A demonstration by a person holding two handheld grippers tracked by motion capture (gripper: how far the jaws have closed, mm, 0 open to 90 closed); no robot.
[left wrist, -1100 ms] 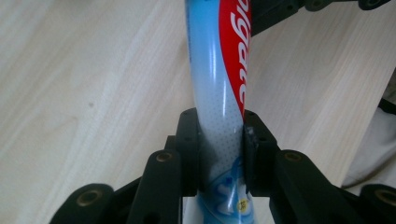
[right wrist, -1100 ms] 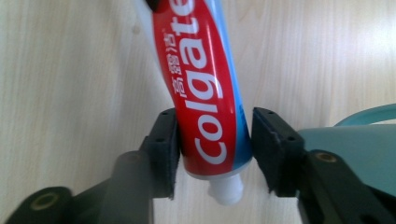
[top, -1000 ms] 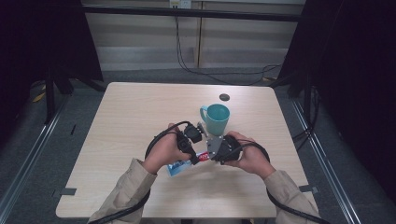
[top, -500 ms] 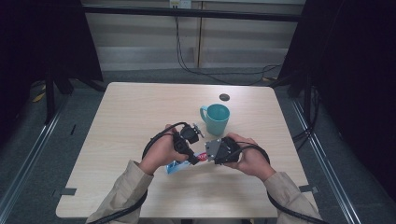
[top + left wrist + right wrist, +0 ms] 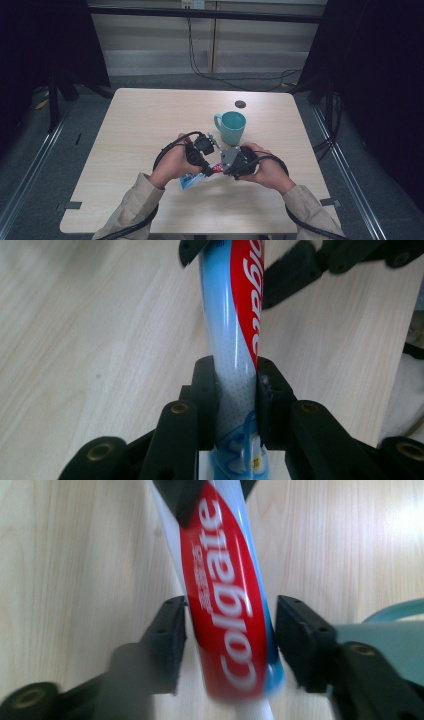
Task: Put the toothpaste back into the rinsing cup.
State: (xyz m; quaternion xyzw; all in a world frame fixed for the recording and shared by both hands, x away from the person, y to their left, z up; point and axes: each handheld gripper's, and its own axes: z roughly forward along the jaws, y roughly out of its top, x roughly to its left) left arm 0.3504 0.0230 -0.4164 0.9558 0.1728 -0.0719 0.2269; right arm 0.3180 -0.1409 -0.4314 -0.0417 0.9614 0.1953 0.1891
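Note:
A blue, white and red toothpaste tube [image 5: 192, 181] hangs low over the table between the two grippers. My left gripper [image 5: 235, 405] is shut on its blue-white end [image 5: 235, 340]; its jaws have just been closing on it. My right gripper [image 5: 230, 630] has just been opening. Its pads now stand off the red printed end [image 5: 225, 605], with a gap on the right side. In the high view the left gripper [image 5: 207, 171] and right gripper [image 5: 222, 169] meet nose to nose, each in one of the person's hands.
A teal mug [image 5: 232, 127] stands upright just behind the hands, and its rim shows at the right of the right gripper view [image 5: 395, 630]. A small dark disc [image 5: 240, 104] lies near the far edge. The wooden table [image 5: 140, 120] has free room at the left.
Both hands stay where they were in front of the mug, and the tube remains between the two grippers.

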